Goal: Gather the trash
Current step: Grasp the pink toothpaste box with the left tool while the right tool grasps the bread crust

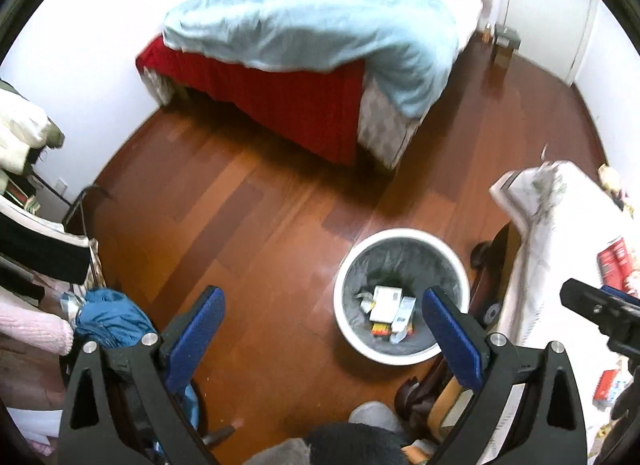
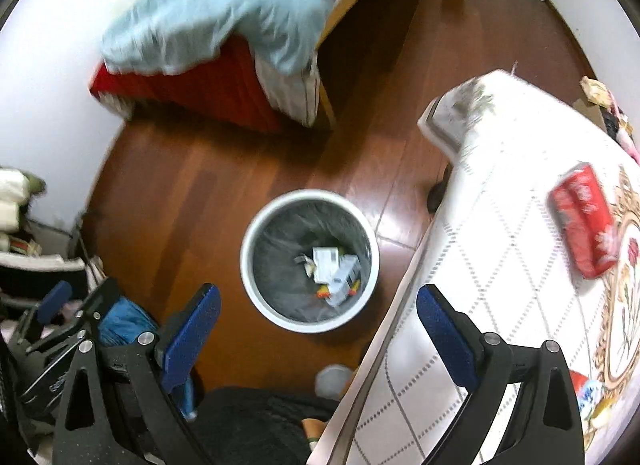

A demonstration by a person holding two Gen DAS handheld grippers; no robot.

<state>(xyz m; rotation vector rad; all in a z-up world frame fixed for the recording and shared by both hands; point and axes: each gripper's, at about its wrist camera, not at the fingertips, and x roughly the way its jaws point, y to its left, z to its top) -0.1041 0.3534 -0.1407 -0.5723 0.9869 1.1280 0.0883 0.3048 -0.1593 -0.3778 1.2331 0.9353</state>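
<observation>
A round white trash bin (image 1: 401, 357) with a grey liner stands on the wood floor; it holds white cartons and wrappers (image 1: 386, 307). It also shows in the right wrist view (image 2: 310, 323). My left gripper (image 1: 320, 331) is open and empty, above the floor just left of the bin. My right gripper (image 2: 318, 339) is open and empty, over the bin's near side and the table edge. A red soda can (image 2: 584, 221) lies on its side on the white-clothed table (image 2: 500, 249). More small trash (image 2: 586, 395) lies at the table's near right.
A bed (image 1: 320, 37) with a light-blue duvet and red sheet fills the far side. Clothes and a blue garment (image 1: 106, 317) pile at the left. A wooden chair (image 1: 484, 261) stands between bin and table. Crumpled items (image 2: 600, 93) sit at the table's far corner.
</observation>
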